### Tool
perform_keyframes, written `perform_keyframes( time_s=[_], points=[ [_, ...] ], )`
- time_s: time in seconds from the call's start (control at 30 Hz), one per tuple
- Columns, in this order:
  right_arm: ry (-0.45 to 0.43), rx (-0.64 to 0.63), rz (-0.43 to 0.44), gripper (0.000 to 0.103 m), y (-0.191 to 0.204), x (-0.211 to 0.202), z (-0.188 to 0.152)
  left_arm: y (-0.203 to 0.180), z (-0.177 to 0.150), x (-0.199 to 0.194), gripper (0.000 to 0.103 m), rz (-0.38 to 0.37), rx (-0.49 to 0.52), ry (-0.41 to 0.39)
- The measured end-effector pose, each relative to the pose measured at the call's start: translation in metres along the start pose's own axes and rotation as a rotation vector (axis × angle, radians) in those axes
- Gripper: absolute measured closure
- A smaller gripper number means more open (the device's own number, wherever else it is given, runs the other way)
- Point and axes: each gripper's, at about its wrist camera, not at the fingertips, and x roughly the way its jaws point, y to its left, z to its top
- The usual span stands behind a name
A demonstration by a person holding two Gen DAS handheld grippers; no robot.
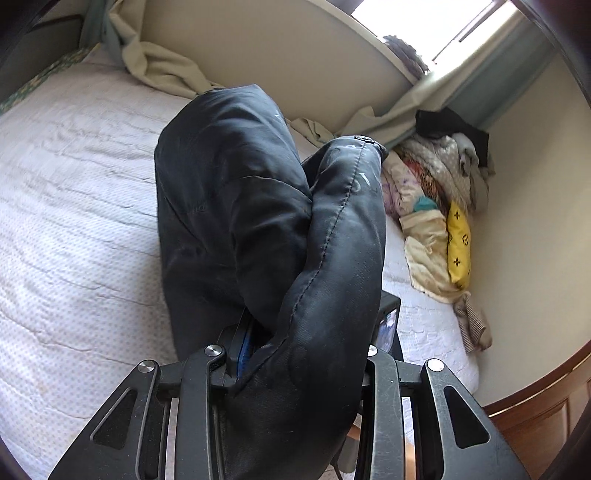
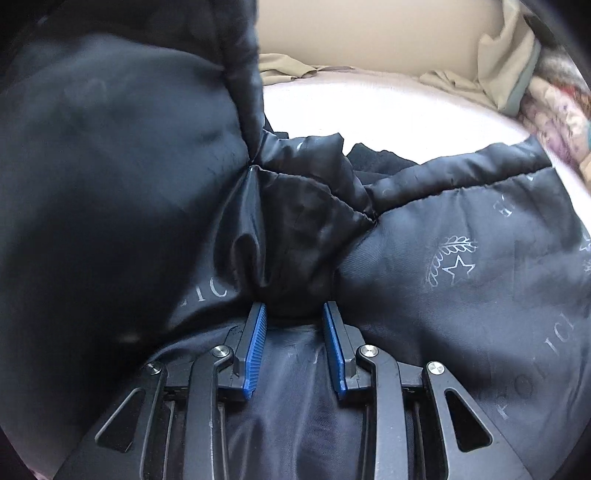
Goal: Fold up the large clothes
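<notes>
A large black padded jacket (image 1: pixel 236 206) hangs over the white bed (image 1: pixel 74 206). My left gripper (image 1: pixel 306 328) is shut on a thick padded edge of the jacket (image 1: pixel 332 280), which drapes over and hides most of both fingers. In the right wrist view the jacket's dark printed lining (image 2: pixel 461 280) fills the frame. My right gripper (image 2: pixel 294 314) is shut on a bunched fold of the lining (image 2: pixel 295 258), pinched between its blue pads (image 2: pixel 255 347); the fingertips are buried in the cloth.
A pile of mixed clothes with a yellow patterned piece (image 1: pixel 458 243) lies at the bed's far right against the wall. Beige curtain cloth (image 1: pixel 162 70) rests along the bed's far edge under a window (image 1: pixel 424 22). A wooden bed frame (image 1: pixel 546 402) shows at lower right.
</notes>
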Motion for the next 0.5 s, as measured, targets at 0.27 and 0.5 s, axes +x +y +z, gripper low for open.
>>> perform_keyframes(
  time_s=[0.27, 0.5],
  points=[
    [-0.009, 0.18, 0.084, 0.069, -0.042, -0.066, 0.003, -0.019, -0.007, 0.012, 0.064, 0.026, 0.035, 0.01],
    [-0.083, 0.223, -0.136, 0.068, -0.091, -0.106, -0.003, -0.026, -0.011, 0.013, 0.064, 0.038, 0.057, 0.01]
  ],
)
